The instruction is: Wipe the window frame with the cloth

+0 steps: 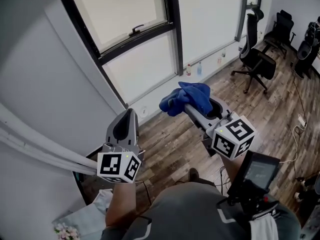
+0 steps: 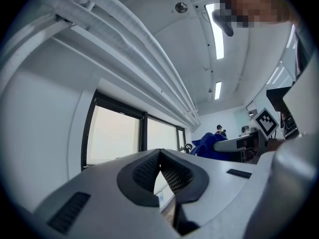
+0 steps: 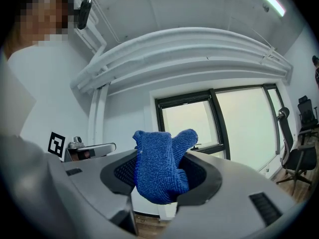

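Left gripper [image 1: 129, 115] nearest, jaws pressed together, nothing in them, low and off to side of window frame [image 1: 172, 14]. Right gripper [image 1: 189, 105] pinching blue cloth [image 1: 186, 97], short of frame, no contact yet. Tip imo: lead with bunched cloth, keep plastic off glass, run along dark bars.

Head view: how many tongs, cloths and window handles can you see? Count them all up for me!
Grey two-jaw tongs: 2 (left tongs shut and empty; right tongs shut on the cloth)
Blue terry cloth: 1
Black window handle: 1
Total: 4
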`<action>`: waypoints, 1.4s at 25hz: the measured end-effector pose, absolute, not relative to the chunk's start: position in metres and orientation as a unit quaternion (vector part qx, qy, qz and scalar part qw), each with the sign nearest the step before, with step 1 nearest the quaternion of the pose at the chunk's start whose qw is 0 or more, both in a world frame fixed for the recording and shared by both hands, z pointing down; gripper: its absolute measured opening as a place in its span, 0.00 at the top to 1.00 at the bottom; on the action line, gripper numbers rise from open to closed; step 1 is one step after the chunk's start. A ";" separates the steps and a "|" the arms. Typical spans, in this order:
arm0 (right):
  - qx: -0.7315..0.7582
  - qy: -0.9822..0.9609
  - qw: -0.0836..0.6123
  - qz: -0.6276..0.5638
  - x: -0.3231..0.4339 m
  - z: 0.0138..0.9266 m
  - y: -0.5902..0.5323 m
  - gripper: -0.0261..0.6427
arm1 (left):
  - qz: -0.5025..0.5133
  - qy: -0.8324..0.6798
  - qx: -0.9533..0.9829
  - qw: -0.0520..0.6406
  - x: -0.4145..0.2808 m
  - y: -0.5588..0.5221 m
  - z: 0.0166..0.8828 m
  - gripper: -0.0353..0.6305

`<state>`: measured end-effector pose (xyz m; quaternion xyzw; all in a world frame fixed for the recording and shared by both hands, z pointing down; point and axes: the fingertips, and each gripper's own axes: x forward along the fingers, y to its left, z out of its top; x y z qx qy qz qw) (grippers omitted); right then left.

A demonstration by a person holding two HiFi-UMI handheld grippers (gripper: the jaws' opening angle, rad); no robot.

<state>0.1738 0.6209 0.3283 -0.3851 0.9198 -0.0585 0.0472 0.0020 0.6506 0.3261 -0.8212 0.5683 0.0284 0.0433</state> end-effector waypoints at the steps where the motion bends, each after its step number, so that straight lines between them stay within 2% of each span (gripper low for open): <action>1: -0.383 0.921 0.047 -0.059 0.179 0.328 0.609 0.65 | 0.028 0.569 -0.821 0.042 0.007 0.640 0.326 0.94; 11: -0.357 0.931 0.049 -0.058 0.236 0.327 0.515 0.65 | 0.010 0.581 -0.813 0.040 0.059 0.548 0.325 0.94; 17: -0.346 0.934 0.062 -0.068 0.249 0.332 0.479 0.65 | -0.003 0.591 -0.806 0.028 0.067 0.518 0.333 0.94; 26: -0.341 0.936 0.061 -0.066 0.221 0.333 0.411 0.64 | 0.007 0.592 -0.805 0.026 0.037 0.447 0.331 0.94; 35: -0.349 0.935 0.046 -0.049 0.149 0.327 0.312 0.64 | 0.023 0.571 -0.820 0.031 -0.024 0.343 0.333 0.94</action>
